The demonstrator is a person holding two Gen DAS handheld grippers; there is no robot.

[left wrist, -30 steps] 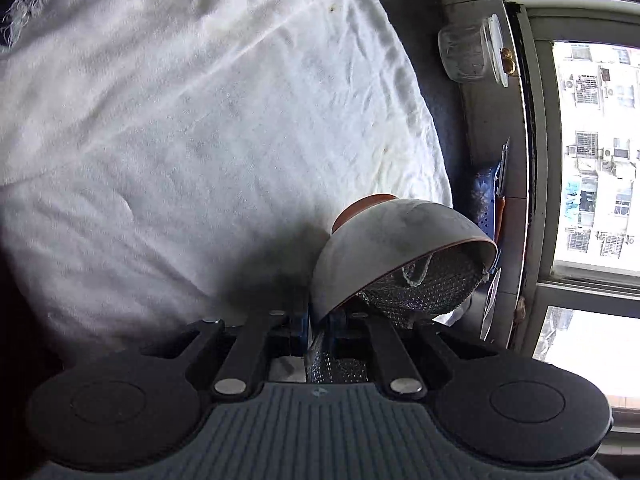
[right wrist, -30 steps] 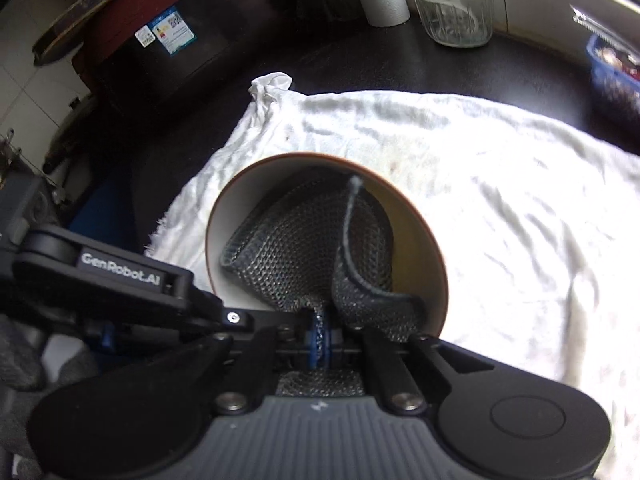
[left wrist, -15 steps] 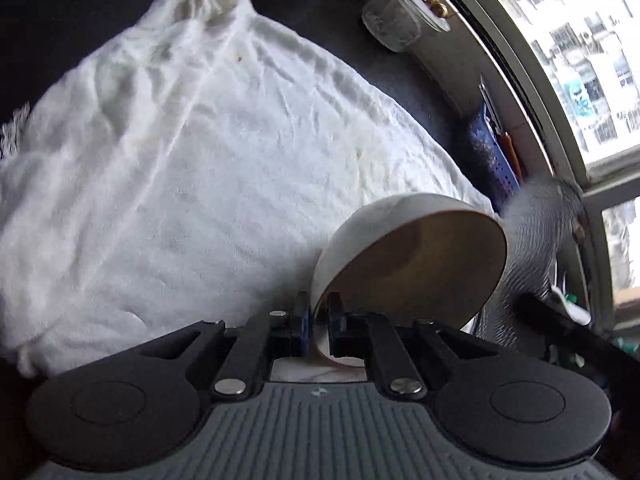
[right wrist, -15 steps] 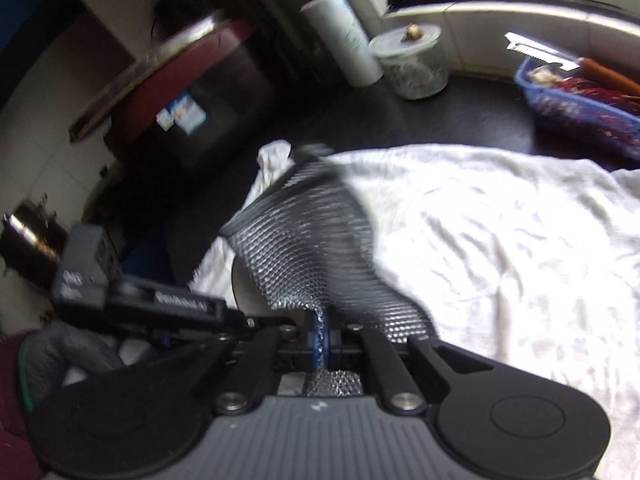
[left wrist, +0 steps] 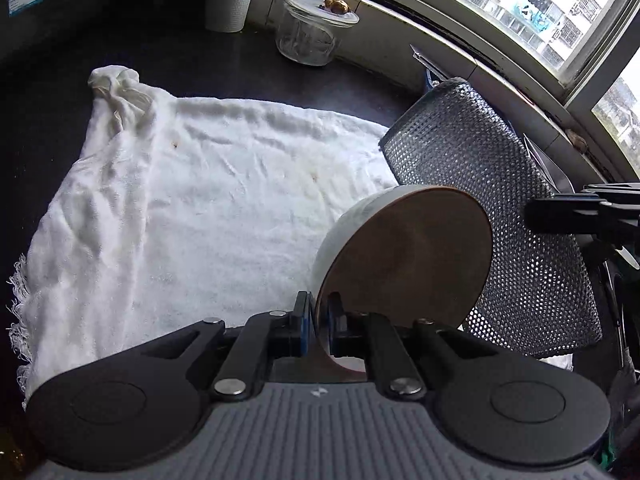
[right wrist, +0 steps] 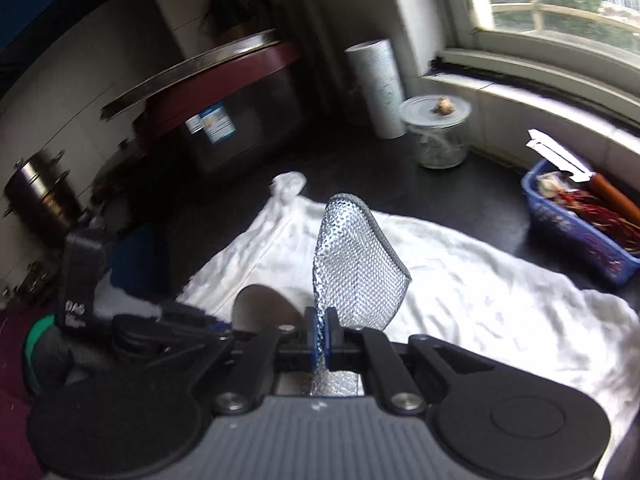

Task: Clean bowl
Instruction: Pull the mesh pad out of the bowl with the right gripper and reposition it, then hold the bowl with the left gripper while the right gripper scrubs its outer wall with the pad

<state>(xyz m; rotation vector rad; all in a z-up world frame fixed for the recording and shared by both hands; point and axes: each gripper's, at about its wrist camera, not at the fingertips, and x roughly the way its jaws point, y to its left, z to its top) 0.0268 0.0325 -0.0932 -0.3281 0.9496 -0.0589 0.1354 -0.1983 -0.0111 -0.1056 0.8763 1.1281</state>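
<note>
I keep the white towel (left wrist: 192,208) spread over the dark bench (left wrist: 224,68) across the left of the frame as a soft landing. At lower centre my left gripper (left wrist: 319,320) clamps the bowl (left wrist: 404,256) by its rim, tilted clear of the towel. The mesh scrubbing cloth (right wrist: 356,272) stands between my right gripper's (right wrist: 320,332) pads, and its jaws are opening, so I judge the scrubbing done.

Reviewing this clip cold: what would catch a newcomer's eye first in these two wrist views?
First the bowl, tipped on edge with its rim pinched in the left gripper, above the white towel spread on the dark counter. Next the silvery mesh scrubbing cloth, standing up from the right gripper, whose jaws are opening with the cloth between them. By the window sit a lidded glass jar and a blue basket.
</note>
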